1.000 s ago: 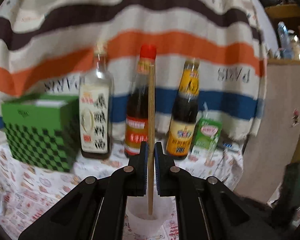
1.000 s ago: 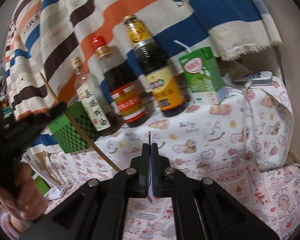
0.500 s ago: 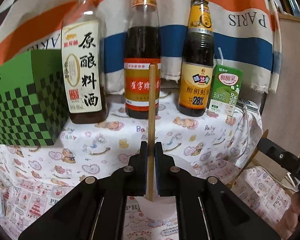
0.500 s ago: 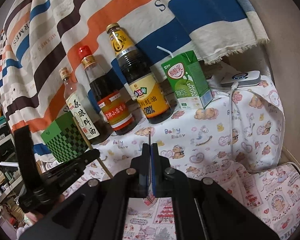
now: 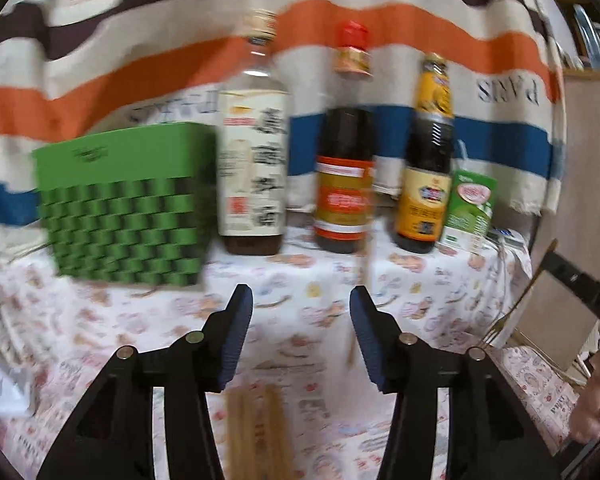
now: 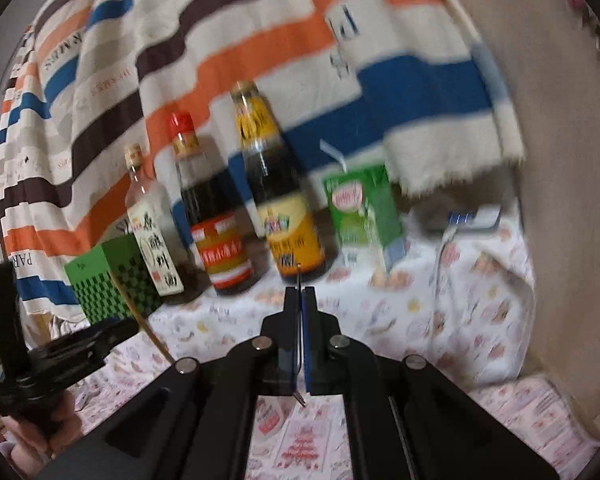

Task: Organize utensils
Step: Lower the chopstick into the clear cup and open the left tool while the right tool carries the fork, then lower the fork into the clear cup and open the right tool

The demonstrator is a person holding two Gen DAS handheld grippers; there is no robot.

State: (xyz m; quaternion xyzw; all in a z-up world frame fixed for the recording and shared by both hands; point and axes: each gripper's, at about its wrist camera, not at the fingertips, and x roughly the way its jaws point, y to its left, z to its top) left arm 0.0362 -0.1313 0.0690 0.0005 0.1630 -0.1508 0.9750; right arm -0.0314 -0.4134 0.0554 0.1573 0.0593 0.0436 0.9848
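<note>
Since the earlier frames, the left gripper [image 5: 301, 332] has let go of the chopstick [image 5: 358, 292] it was clamping upright between its pads; its jaws are now opening, and the stick shows only as a pale, blurred streak just inside the right-hand finger, apart from the left pad, with contact on the right pad not determinable through the blur. Below the spread jaws, at the bottom edge of the left wrist view, several wooden sticks [image 5: 256, 428] stand bunched together (their holder cannot be made out at this moment). The right gripper [image 6: 300, 300] is closed tight on a thin metal utensil [image 6: 299, 336], seen edge-on between the pads; in the left wrist view this tool reads as a fork [image 5: 512, 312], tines down, at the right edge beside the person's hand [image 5: 592, 408]. On the table, covered by a patterned cloth [image 5: 308, 320], a row stands against a striped drape [image 5: 380, 24]: a green checked box [image 5: 124, 208], a bottle with a white label [image 5: 254, 152], a red-capped bottle [image 5: 346, 152], a yellow-labelled dark bottle [image 5: 428, 160] and a green drink carton [image 5: 470, 212]. From the right wrist view, the left gripper [image 6: 112, 330] sits low at the left with the chopstick [image 6: 140, 312] slanting beside it. Both views are motion-blurred.
</note>
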